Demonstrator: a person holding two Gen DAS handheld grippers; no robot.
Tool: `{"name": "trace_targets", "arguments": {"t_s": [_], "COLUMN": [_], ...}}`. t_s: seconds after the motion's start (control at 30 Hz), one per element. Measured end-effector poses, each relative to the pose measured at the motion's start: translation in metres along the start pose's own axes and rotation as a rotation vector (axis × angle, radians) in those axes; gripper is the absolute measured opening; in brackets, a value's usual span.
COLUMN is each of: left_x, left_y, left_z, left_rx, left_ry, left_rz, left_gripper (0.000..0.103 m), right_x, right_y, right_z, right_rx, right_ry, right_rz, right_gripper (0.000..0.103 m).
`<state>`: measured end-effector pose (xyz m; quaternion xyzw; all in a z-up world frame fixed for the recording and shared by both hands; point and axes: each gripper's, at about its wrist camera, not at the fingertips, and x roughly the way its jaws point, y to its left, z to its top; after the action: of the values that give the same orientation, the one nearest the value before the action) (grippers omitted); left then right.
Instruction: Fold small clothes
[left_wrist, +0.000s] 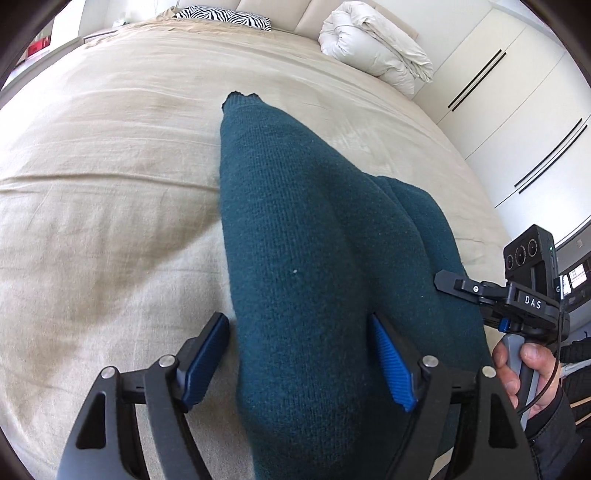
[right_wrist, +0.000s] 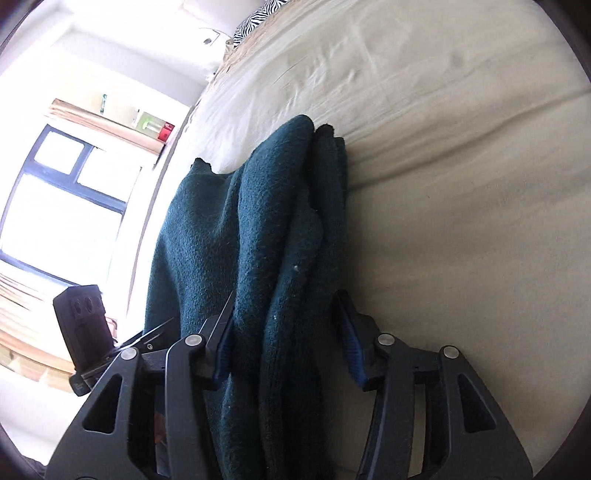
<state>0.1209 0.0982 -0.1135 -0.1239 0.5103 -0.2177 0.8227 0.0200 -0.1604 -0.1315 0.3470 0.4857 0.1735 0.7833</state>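
Jaws on both grippers stand wide open around the dark teal knit garment (left_wrist: 303, 258) without pinching it: the left gripper (left_wrist: 299, 365) straddles its near end with a blue pad on either side, and the right gripper (right_wrist: 288, 343) does the same over the bunched layers, probably so each can close on a full thickness of cloth. That garment lies lengthwise on the beige bed (left_wrist: 110, 184), folded into a long narrow strip with several layers stacked along one edge, which suggests the next fold would bring one end over the other.
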Motion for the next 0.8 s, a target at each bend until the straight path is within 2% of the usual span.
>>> {"name": "trace_targets", "arguments": {"t_s": [0.07, 0.17, 0.3, 0.37, 0.43, 0.5, 0.53, 0.6, 0.63, 0.7, 0.8], "left_x": [-0.003, -0.013, -0.042, -0.062, -0.088, -0.119, -0.136, -0.166, -0.181, -0.208, -0.245], "left_y": [0.003, 0.006, 0.005, -0.004, -0.018, -0.036, -0.047, -0.070, -0.081, -0.105, -0.127], "left_z": [-0.003, -0.011, -0.022, -0.027, -0.033, -0.040, -0.044, -0.052, -0.057, -0.060, -0.063], "left_rx": [-0.003, -0.004, 0.017, 0.059, 0.117, 0.189, 0.227, 0.295, 0.325, 0.371, 0.392], "left_ry": [-0.010, -0.034, -0.121, -0.195, -0.299, -0.447, -0.535, -0.709, -0.785, -0.919, -1.054], "left_rz": [-0.007, -0.004, 0.031, 0.091, 0.177, 0.259, 0.309, 0.397, 0.436, 0.526, 0.557], "left_gripper": [0.080, 0.080, 0.079, 0.084, 0.097, 0.103, 0.103, 0.103, 0.103, 0.103, 0.103], "right_x": [-0.004, -0.011, -0.030, -0.050, -0.071, -0.095, -0.108, -0.131, -0.145, -0.170, -0.205], "right_y": [-0.008, -0.006, 0.007, 0.026, 0.053, 0.081, 0.095, 0.123, 0.137, 0.163, 0.198], "right_z": [0.000, -0.001, 0.007, 0.004, -0.008, -0.022, -0.030, -0.047, -0.053, -0.072, -0.098], "right_rx": [0.035, 0.033, -0.032, -0.114, -0.218, -0.316, -0.363, -0.448, -0.485, -0.551, -0.647], "right_ry": [-0.014, -0.038, -0.137, -0.211, -0.290, -0.379, -0.431, -0.560, -0.633, -0.792, -1.001], "right_rz": [0.032, 0.000, -0.144, -0.254, -0.356, -0.422, -0.447, -0.501, -0.522, -0.545, -0.546], "right_gripper": [0.046, 0.047, 0.048, 0.050, 0.054, 0.063, 0.066, 0.081, 0.085, 0.103, 0.103]}}
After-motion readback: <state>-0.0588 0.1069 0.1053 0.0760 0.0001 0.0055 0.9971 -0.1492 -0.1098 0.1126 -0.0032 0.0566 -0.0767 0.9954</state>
